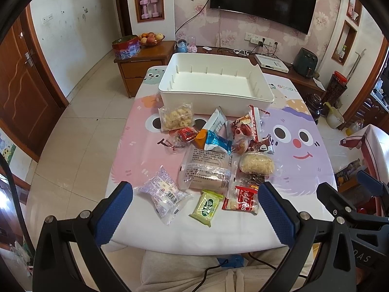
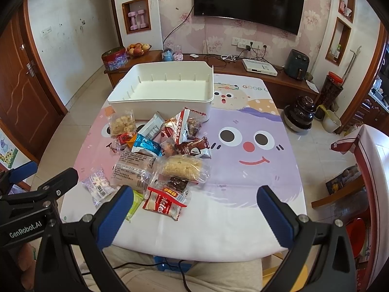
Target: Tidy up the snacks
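Observation:
An empty white plastic bin (image 1: 216,97) (image 2: 160,108) stands at the far side of the table. Several snack packets lie in a loose pile in front of it: a clear bag of puffs (image 1: 176,116), a blue foil packet (image 1: 217,142), a clear cracker sleeve (image 1: 204,171), a rice cake (image 1: 256,166) (image 2: 182,166), a green packet (image 1: 206,206), a red packet (image 1: 243,199) (image 2: 163,205) and a white-purple packet (image 1: 164,192). My left gripper (image 1: 194,211) is open and empty above the near table edge. My right gripper (image 2: 194,214) is open and empty, to the right of the pile.
The table has a cartoon cloth (image 2: 243,170). A wooden cabinet (image 1: 143,60) with a fruit bowl (image 1: 150,39) and a tin stands behind the table, under a wall TV (image 1: 262,0). Jars (image 2: 301,114) sit on the floor at right. A door (image 1: 19,92) is at left.

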### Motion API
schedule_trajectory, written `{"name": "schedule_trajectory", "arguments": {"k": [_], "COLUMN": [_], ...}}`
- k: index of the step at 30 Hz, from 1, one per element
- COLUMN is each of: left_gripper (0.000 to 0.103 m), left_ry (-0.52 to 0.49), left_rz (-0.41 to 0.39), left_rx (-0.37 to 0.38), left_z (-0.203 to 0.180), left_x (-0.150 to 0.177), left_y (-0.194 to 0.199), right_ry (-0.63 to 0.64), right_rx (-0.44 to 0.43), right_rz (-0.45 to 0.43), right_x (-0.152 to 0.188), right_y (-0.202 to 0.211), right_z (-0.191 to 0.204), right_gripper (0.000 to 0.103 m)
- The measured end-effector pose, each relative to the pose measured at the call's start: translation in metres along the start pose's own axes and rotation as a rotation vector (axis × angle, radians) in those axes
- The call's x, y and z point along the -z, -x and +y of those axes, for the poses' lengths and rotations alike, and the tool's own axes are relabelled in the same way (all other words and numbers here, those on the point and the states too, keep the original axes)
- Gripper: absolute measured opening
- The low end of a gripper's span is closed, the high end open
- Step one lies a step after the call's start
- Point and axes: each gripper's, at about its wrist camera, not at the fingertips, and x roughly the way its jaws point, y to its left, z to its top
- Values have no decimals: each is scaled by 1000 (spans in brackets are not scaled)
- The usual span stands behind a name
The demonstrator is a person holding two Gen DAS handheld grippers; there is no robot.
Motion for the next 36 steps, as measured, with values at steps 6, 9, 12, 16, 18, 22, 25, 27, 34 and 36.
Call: {"name": "schedule_trajectory", "arguments": {"k": [6,9,12,16,18,22,25,27,34,36], "left_gripper": [102,102,102,102,102,102,102,102,102,102], "left_ry": [1,1,0,1,2,2,3,3,5,5], "left_rz": [9,10,12,12,15,13,11,9,3,-1], "left_rx": [2,0,0,1,1,0,1,0,11,19], "left_z": [-2,-4,-4,-5,-4,-3,-4,-5,-4,-2], "left_x": [1,2,3,4,3,2,3,6,4,3], "left_y": [-2,-6,-7,-8,-7,-7,-8,-11,-8,-6], "right_ry": [1,-1,0,1,1,0,1,3,-2,1], "right_rx": [0,0,0,2,1,0,-1,0,-9,-11], "right_rz": [1,4,5,3,4,5,2,-2,-9,-15], "right_x": [1,0,0,1,0,0,-1,-1,-1,-2], "right_y": [-2,-1,-1,-2,-2,-2,-1,0,-2,-3], "right_z": [-1,0,0,0,0,-1,0,0,-1,-1], "right_gripper": [102,102,102,102,102,102,102,102,102,102]}}
